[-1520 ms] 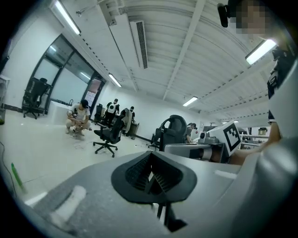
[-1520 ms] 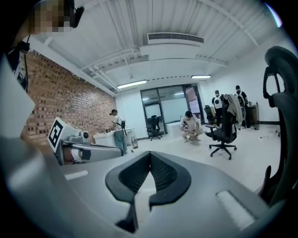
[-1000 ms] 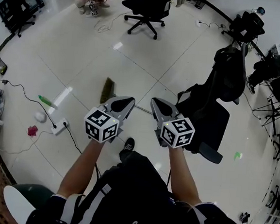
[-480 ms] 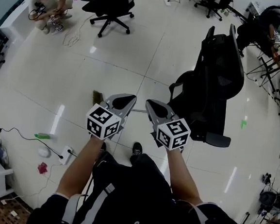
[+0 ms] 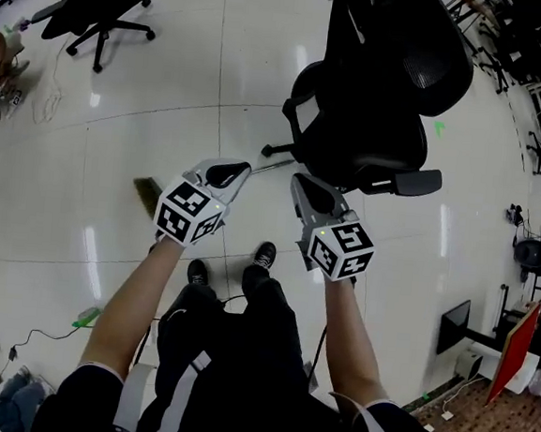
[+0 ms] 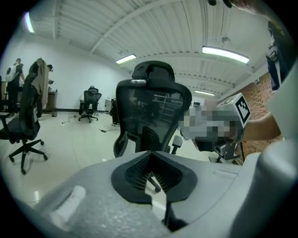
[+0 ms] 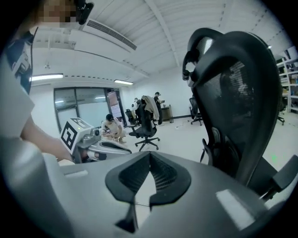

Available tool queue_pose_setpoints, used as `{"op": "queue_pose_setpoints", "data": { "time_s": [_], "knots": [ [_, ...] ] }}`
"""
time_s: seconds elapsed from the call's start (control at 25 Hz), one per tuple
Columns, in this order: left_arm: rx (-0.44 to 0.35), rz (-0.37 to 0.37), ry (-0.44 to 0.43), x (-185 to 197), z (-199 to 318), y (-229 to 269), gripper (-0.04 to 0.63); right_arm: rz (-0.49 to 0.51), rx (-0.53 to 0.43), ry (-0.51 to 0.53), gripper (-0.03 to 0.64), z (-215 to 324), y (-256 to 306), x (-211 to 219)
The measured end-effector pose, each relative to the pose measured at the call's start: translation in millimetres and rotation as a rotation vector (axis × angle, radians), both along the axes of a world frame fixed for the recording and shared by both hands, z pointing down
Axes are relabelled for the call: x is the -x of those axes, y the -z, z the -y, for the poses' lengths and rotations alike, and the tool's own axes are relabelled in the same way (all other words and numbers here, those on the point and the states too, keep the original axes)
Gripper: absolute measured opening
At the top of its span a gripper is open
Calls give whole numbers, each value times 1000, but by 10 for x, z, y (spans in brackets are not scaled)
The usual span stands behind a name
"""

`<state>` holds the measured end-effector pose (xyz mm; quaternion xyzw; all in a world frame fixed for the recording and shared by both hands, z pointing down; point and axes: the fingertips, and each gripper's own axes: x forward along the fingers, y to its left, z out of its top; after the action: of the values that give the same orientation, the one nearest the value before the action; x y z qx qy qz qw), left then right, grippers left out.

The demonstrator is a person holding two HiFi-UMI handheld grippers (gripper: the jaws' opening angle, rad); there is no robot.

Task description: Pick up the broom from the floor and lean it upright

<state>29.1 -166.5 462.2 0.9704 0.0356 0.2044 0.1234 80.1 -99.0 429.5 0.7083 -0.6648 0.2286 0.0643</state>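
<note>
Head view: left gripper [image 5: 236, 168], right gripper [image 5: 301, 181] carry square markers [image 5: 183, 213].

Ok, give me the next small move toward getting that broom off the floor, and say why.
Probably open the left gripper and lower it onto the handle of the broom. Both it and the right gripper are shut and empty, while the broom lies flat on the floor beyond them, its handle running toward the office chair.

No word, number or brand can be read anywhere in these views. The only printed marks are black-and-white square markers on the cube [image 5: 188, 214] of the left gripper [image 5: 227, 169] and on that of the right gripper [image 5: 304, 180]. They carry no letters.
</note>
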Motion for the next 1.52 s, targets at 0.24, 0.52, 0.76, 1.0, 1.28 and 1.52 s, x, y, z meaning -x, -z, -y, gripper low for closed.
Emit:
{"op": "queue_pose_setpoints", "data": {
  "time_s": [0.24,0.52,0.76,1.0,1.28,1.52],
  "knots": [
    [3,74,-93,-425,-93,-1147,0,16,46,-101,3,-261,-928,-362],
    [0,69,-177,-997,-223,-2778,7,1,53,-60,3,-181,-2332,-635],
    [-21,153,-247,-1282,-266,-4308,110,-38,60,13,3,-38,-3435,-781],
    [-94,257,-317,-1643,-255,-5673,156,-33,68,67,3,-22,-4338,-927],
    [-176,383,-373,-1898,-153,-6951,156,-21,99,134,3,-40,-5115,-883],
    [-208,461,-343,-1907,-4,-7532,157,-3,109,64,3,-63,-5551,-1019]
  ]
}}
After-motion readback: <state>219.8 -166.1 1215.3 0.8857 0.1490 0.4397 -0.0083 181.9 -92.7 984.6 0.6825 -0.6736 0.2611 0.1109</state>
